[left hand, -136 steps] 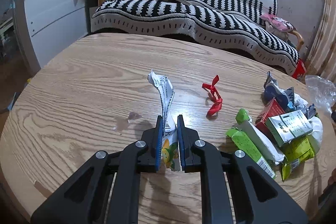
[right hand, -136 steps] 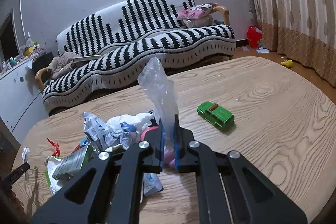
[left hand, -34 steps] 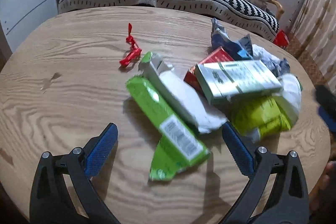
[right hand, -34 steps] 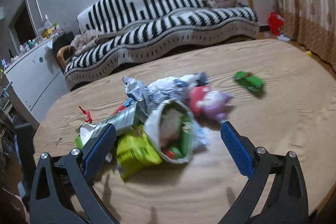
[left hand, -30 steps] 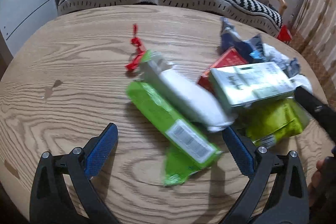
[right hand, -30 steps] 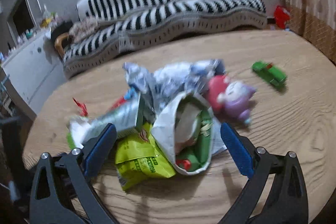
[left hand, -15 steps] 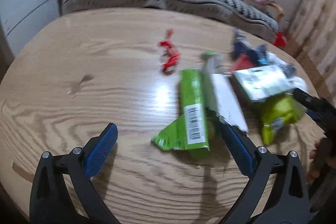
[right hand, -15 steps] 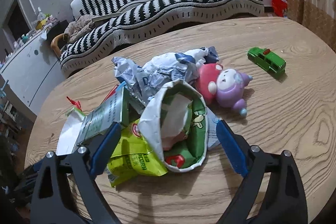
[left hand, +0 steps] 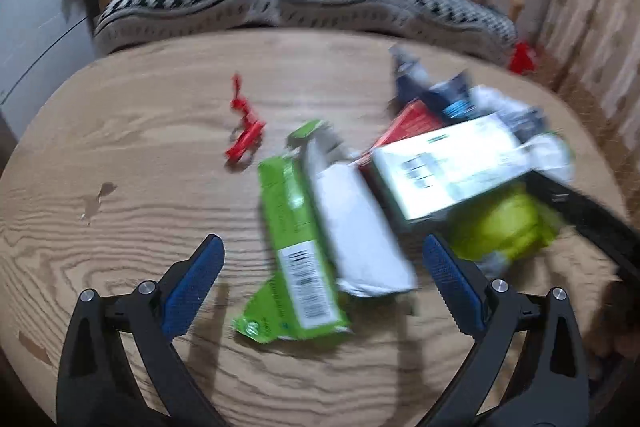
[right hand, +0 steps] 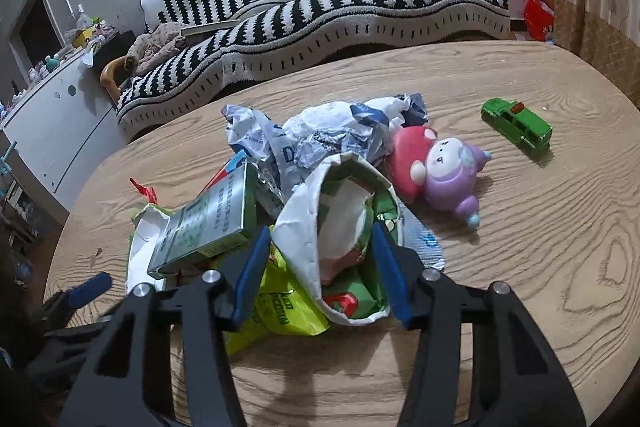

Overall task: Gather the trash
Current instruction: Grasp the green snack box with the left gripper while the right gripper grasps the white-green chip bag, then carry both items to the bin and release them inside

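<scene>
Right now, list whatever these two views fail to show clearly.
- Left wrist view: motion blur smears the print on the green wrapper and the white box.
- Right wrist view: the open snack bag hides whether the right tongs press it.
- The yellow-green bag lies mostly buried.

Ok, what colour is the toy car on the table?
Green, with a small red patch on top; the toy car shows best in the right wrist view.
</scene>
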### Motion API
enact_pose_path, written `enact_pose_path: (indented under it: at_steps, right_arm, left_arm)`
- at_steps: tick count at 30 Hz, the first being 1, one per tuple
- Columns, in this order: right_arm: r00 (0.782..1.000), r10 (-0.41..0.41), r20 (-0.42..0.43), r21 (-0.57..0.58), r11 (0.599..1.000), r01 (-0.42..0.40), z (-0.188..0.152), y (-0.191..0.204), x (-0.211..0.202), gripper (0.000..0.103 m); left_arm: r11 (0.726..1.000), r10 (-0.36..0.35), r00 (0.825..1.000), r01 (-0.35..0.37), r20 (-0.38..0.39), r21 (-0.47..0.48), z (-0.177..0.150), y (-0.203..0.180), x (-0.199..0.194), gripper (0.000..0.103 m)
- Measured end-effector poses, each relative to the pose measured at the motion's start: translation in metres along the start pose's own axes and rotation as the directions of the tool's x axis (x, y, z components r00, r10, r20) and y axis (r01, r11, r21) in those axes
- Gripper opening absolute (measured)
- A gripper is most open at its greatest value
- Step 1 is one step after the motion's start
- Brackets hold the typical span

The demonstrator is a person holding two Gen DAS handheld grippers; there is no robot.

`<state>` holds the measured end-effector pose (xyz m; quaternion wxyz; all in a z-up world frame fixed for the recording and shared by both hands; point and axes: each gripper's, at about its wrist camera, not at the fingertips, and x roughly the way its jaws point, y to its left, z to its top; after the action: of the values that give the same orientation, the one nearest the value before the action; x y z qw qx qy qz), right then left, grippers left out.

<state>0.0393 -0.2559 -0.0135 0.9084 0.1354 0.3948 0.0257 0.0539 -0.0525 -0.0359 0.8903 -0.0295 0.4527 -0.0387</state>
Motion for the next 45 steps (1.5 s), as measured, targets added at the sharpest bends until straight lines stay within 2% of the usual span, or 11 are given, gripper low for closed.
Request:
enact_pose_path:
  at_steps: [3,5,6,7,10,15,25,33,36,41,45]
  right_arm:
    - [1.0,0.019,-0.003,-0.015,1.0,-0.019,-0.002,0.0,0.001,0.046]
    - [0.999,0.032,-0.002,-0.022,0.999,-0.032,-0.003,-0.001,0.0,0.044]
    - [0.999,0.046,-0.003,-0.016,0.999,-0.046,-0.004,-0.002,-0.001,0.042]
    - [0.998,0.058,-0.001,-0.01,0.998,-0.058,-0.005,-0.002,-0.003,0.042]
    - [0.997,0.071,0.037,-0.013,0.997,-0.07,-0.006,-0.001,-0.013,0.041]
    - [0.992,0.078,0.099,-0.019,0.997,-0.077,-0.005,0.003,-0.029,0.04]
    - [0.995,0.066,0.072,-0.028,0.998,-0.064,-0.005,0.006,-0.025,0.041]
    - [0.995,0.066,0.074,-0.025,0.998,-0.065,-0.005,0.007,-0.025,0.041]
    - [0.994,0.083,0.075,0.002,0.997,-0.083,-0.006,0.005,-0.029,0.041]
    - [0.982,0.113,0.152,0.039,0.992,-0.121,-0.009,-0.004,-0.06,0.041]
    - [0.969,0.125,0.214,0.142,0.977,-0.158,-0.023,-0.036,-0.105,0.041]
  left_arm:
    - [1.0,-0.005,0.999,0.004,-0.047,-0.016,-0.001,0.005,0.015,0.097]
    - [0.999,0.015,0.998,-0.012,-0.054,0.048,-0.001,-0.001,0.017,0.095]
    - [0.999,0.012,0.999,-0.01,-0.044,0.053,-0.001,-0.001,0.015,0.075]
    - [0.999,0.002,1.0,-0.001,-0.027,0.054,-0.001,-0.001,0.009,0.036]
    - [0.998,-0.065,0.997,0.064,-0.029,-0.01,-0.003,0.008,0.001,0.031]
    - [1.0,-0.028,0.997,0.027,0.066,0.009,-0.005,0.01,-0.022,0.03]
    - [1.0,0.001,0.997,-0.003,0.072,0.027,-0.006,0.012,-0.024,0.03]
    - [0.999,0.017,0.999,-0.019,0.048,0.046,-0.007,0.007,-0.02,0.031]
    - [0.998,0.022,0.998,-0.025,0.06,0.052,-0.005,0.002,-0.029,0.031]
    - [0.997,-0.046,0.993,0.039,0.108,0.067,-0.012,-0.017,-0.061,0.031]
    - [0.993,-0.105,0.988,0.098,0.116,0.063,-0.03,-0.046,-0.086,0.031]
